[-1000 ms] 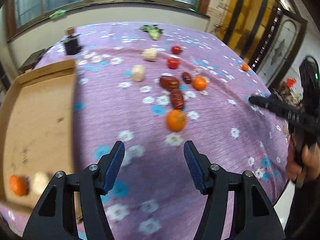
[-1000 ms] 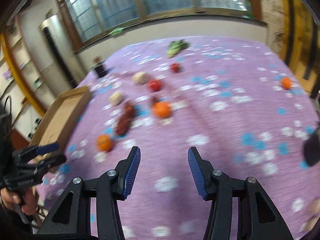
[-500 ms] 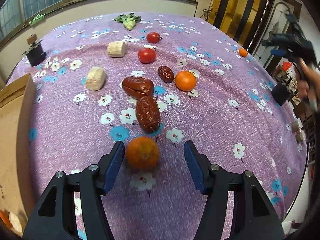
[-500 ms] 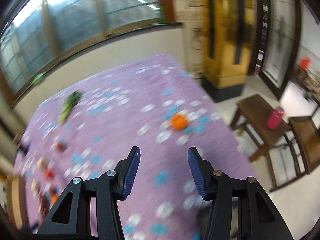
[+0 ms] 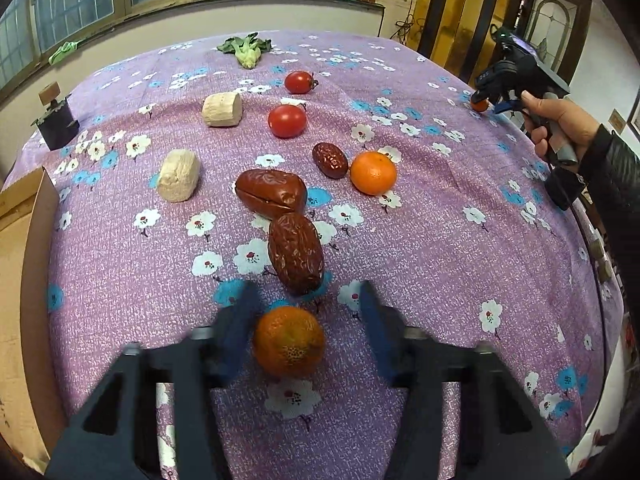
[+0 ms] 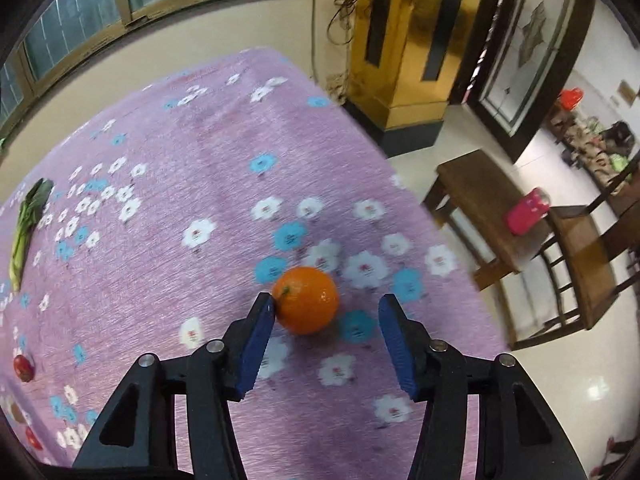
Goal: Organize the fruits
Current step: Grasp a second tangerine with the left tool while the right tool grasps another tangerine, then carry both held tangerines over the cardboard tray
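Cardboard box (image 5: 34,264): one, at the left edge of the left wrist view, cut off by the frame; only its wall and a strip of floor show, and its contents cannot be made out. Floral purple tablecloth (image 5: 440,240): one, bearing all loose items. Oranges: three. The near orange (image 5: 288,342) lies between the fingers of the left gripper (image 5: 306,332); the jaws have just been closing and are blurred, the left pad close against the fruit and a gap on the other side, so no firm clamp is seen. The middle orange (image 5: 373,172) sits just beside the small date (image 5: 329,160). The far orange (image 6: 306,300) lies near the table's right edge between the fingers of the right gripper (image 6: 326,334); these jaws have also just been closing, the left pad at or touching the fruit, the right pad clearly apart, nothing clamped. Dates: three, the two large dates (image 5: 270,193) lying near each other at centre. Tomatoes (image 5: 287,121): two. Pale cut root pieces (image 5: 178,175): two. Leafy green vegetable (image 5: 245,50): one, at the far side. Small dark object with a cork-like top (image 5: 56,122): one, at the far left, identity unclear. The person's hand (image 5: 560,120) holds the right gripper's handle; the sleeve is cut off at the right border.
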Demonstrator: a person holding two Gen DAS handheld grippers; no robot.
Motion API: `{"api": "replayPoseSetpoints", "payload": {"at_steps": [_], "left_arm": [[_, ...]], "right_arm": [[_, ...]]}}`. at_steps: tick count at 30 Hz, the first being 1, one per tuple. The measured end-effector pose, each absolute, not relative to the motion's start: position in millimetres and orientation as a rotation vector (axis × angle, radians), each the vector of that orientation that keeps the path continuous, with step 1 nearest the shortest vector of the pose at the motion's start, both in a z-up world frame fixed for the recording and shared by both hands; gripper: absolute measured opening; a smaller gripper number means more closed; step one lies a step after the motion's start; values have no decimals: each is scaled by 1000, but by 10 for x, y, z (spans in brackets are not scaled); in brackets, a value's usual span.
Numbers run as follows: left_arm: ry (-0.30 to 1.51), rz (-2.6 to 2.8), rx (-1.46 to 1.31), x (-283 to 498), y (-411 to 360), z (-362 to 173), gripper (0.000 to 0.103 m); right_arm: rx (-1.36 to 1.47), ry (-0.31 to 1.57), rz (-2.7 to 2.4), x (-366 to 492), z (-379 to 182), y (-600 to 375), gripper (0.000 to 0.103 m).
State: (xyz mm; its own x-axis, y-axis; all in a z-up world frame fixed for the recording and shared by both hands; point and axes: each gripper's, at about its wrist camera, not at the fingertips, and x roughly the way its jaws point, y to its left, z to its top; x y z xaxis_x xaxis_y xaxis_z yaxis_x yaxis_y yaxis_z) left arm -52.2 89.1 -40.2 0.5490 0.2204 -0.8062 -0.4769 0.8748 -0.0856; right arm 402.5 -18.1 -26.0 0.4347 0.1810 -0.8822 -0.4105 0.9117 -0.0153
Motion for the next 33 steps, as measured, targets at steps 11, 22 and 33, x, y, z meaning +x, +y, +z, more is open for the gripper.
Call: {"api": "replayPoseSetpoints", "payload": {"at_steps": [11,22,33], "left_arm": [[869,429,-352,-812,899,-282,25],[806,538,-355,-1137,944,-33,25],[756,649,-377,-1565,1094,118,25]], "right_arm": [[-176,987,785,2463,-31,-301,31],[-187,1033,1107,957,-52,-230,31],[-244,1018,1269,70,48,-5,31]]}}
